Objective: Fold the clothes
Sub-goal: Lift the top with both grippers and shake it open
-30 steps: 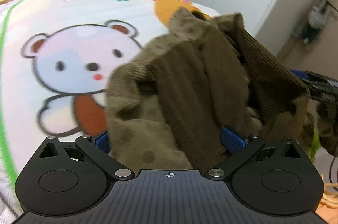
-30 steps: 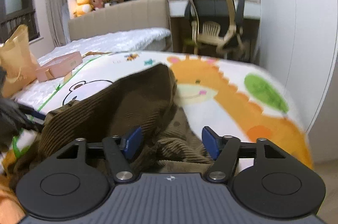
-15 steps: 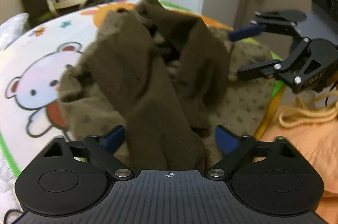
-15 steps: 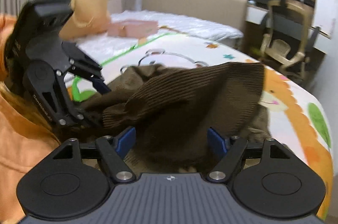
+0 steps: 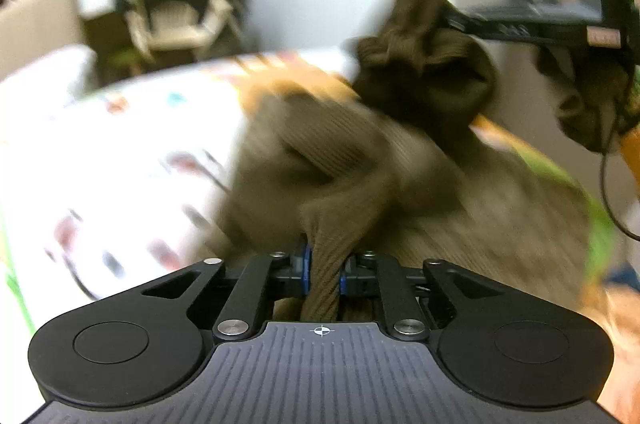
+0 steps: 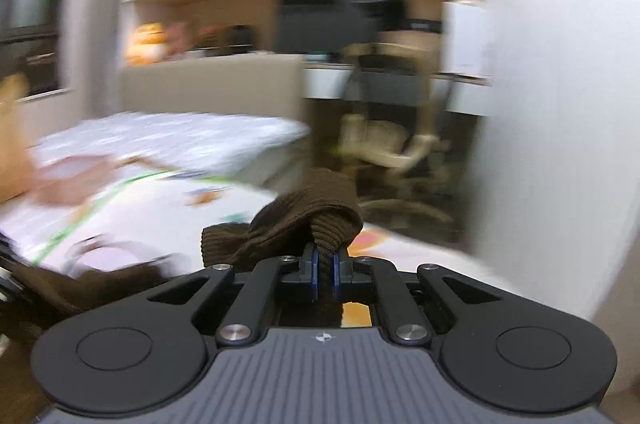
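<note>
1. Left tongs: closed narrow on a bunched ridge of the brown corduroy garment, the cloth pinched between the blue pads.
2. Right tongs: likewise closed on a thick fold of the same garment; in the left wrist view they appear at upper right, holding a gathered wad of cloth aloft.
3. Garment position: raised between the two tongs, its lower part draped toward the bed with the cartoon-print cover. Both views are heavily blurred, so edges and seams cannot be made out.
4. Risk: each grip holds a bunch rather than a clean corner; the cloth would likely hang twisted and fold crooked.
5. Risk: heavy ribbed fabric held in a narrow bite could slip out under a quick pull.
6. Surroundings: an office chair stands beyond the bed.
</note>
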`<state>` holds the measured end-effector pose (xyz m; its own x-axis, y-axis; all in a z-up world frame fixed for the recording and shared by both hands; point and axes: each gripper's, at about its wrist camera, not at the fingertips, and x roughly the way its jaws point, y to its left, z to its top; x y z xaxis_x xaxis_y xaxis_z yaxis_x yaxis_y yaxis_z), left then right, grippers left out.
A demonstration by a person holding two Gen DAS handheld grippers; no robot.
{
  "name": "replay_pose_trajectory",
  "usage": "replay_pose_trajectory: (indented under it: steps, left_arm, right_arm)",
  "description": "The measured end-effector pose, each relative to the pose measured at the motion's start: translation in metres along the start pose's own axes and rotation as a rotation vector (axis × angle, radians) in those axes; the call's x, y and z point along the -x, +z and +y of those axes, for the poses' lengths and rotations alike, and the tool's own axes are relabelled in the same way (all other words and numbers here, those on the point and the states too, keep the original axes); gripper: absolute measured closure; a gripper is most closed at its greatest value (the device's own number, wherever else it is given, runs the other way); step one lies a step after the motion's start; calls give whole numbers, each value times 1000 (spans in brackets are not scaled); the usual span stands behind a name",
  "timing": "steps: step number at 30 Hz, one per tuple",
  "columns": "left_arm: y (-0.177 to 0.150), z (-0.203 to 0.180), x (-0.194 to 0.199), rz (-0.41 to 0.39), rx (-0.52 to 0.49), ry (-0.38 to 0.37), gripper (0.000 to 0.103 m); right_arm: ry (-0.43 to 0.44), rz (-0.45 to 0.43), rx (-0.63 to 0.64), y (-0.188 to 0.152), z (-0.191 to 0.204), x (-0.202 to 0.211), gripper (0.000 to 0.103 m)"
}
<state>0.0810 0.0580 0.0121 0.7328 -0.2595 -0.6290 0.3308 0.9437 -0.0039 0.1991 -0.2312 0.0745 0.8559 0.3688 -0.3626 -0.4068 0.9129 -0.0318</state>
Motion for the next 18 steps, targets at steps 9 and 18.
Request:
replay_pose_trajectory:
  steps: [9,18]
  left_arm:
    - [41,145,8,-169,209,436,94]
    - [-13,236,-28,-16,453,562,92]
  right_arm:
    - [-211,-12,-161,-5,-73,-46,98]
    - [-339,342,-193,-71,-114,-119,92]
